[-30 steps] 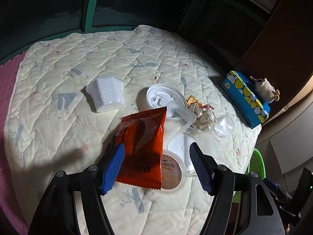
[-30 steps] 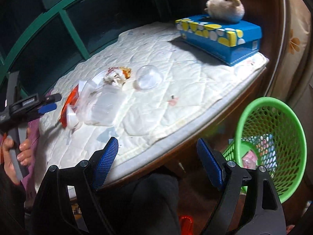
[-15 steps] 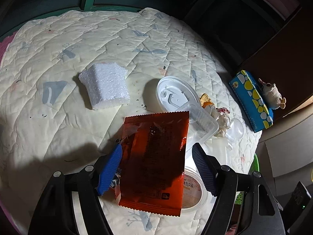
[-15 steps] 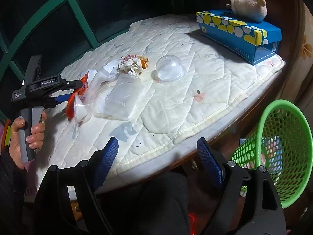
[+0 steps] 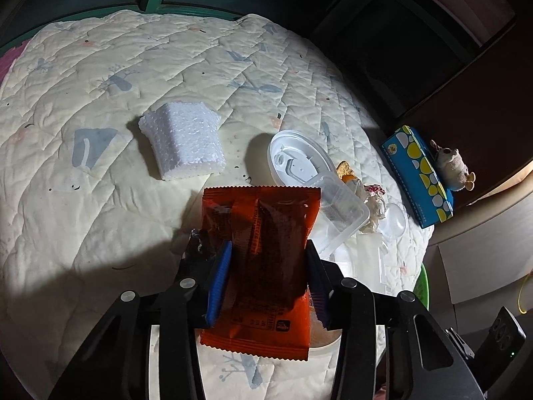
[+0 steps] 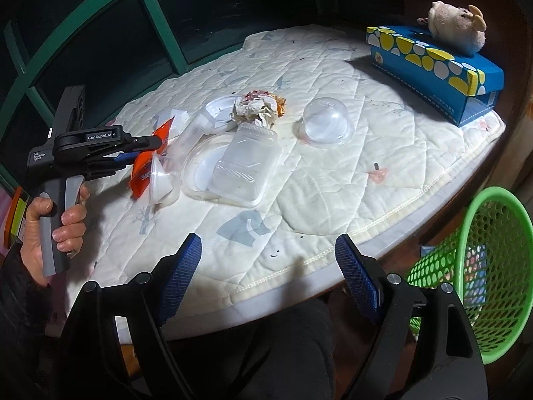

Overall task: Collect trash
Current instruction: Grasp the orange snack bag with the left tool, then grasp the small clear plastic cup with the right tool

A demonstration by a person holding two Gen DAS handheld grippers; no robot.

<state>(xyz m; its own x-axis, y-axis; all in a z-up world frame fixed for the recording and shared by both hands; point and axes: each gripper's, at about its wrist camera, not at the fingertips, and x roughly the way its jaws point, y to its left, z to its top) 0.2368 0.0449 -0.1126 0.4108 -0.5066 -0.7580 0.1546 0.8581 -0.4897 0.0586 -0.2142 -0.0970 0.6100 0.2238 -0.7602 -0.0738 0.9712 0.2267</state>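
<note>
My left gripper points steeply down at the quilted pad that covers the tabletop, and its blue fingers are closing on an orange snack wrapper. The wrapper lies lengthwise between them, its crimped top edge toward twelve o'clock and its bottom edge hanging past my fingers toward six. The pads sit at its two long sides; whether they already press on it I cannot tell.

Around the wrapper, in the left wrist view: a white foam block at eleven o'clock, well apart from it; a round white lid at one o'clock; a clear plastic tray at two o'clock, touching the wrapper's upper corner. Past the tray, a crumpled paper wad and a clear dome cup lie near each other. A brown-topped round tub peeks from under the wrapper at four o'clock.

My right gripper hangs over the near edge of the tabletop, its fingers wide apart with nothing between them. From there I see my left hand on the other gripper's handle at nine o'clock. A green mesh basket stands below the tabletop edge at three o'clock, with some packets inside. At one o'clock a blue tissue box carries a small plush toy.
</note>
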